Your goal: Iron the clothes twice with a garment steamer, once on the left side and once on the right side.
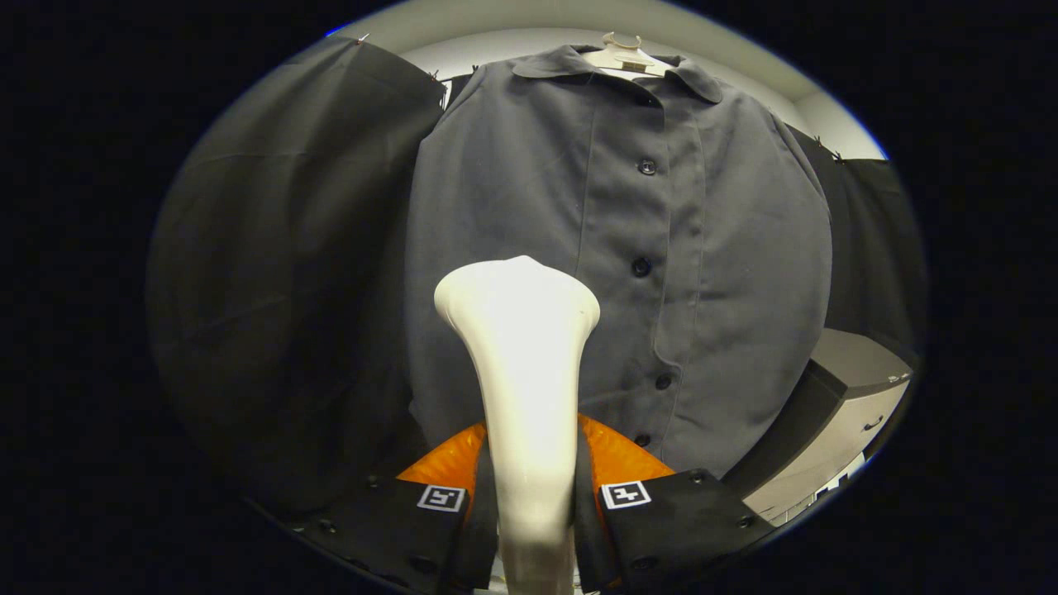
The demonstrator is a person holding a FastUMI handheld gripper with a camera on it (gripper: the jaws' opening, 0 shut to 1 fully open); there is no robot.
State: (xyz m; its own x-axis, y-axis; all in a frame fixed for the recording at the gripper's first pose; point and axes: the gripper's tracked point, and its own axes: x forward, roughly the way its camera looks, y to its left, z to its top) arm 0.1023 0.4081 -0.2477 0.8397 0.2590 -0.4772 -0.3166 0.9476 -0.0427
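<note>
A grey button-up shirt (628,248) hangs on a pale hanger (621,54) straight ahead, its dark buttons running down the front placket. My gripper (533,496) is shut on the white garment steamer (521,347), both fingers pressing its handle from either side. The steamer's flared head stands upright just beyond the fingers. It points at the shirt's lower part, left of the button row. Whether the head touches the cloth cannot be told.
Black cloth (281,273) hangs behind and to the left of the shirt, and more of it at the right. A grey and white cabinet (843,413) stands low at the right, beside the shirt's hem.
</note>
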